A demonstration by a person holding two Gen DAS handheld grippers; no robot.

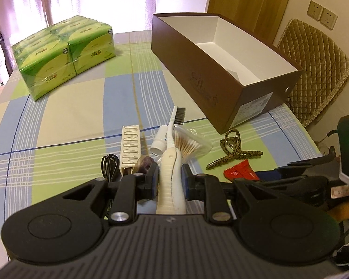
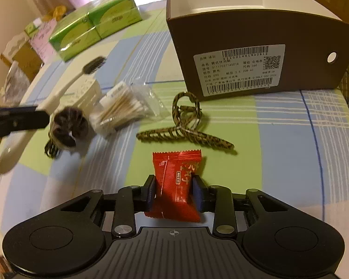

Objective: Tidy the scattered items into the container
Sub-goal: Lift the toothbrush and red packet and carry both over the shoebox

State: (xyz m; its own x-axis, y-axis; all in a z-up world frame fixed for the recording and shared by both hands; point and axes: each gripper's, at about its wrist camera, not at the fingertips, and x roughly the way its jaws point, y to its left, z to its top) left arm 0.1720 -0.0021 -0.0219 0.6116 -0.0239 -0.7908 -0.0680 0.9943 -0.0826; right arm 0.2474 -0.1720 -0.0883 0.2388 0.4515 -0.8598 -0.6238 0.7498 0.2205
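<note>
While near the shoe box point(image 2: 263, 53), with hair claw point(image 2: 186, 127) between: right gripper point(image 2: 174, 193) pinching red sachet point(image 2: 176, 186); left gripper point(image 1: 169, 179) clamping toothbrush point(image 1: 172, 158).

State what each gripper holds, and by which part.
Left gripper: toothbrush, by its handle. Right gripper: red packet, across its middle.

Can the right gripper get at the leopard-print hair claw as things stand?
Probably not yet: the right gripper is shut on the red snack packet. The hair claw lies unobstructed just beyond.
</note>
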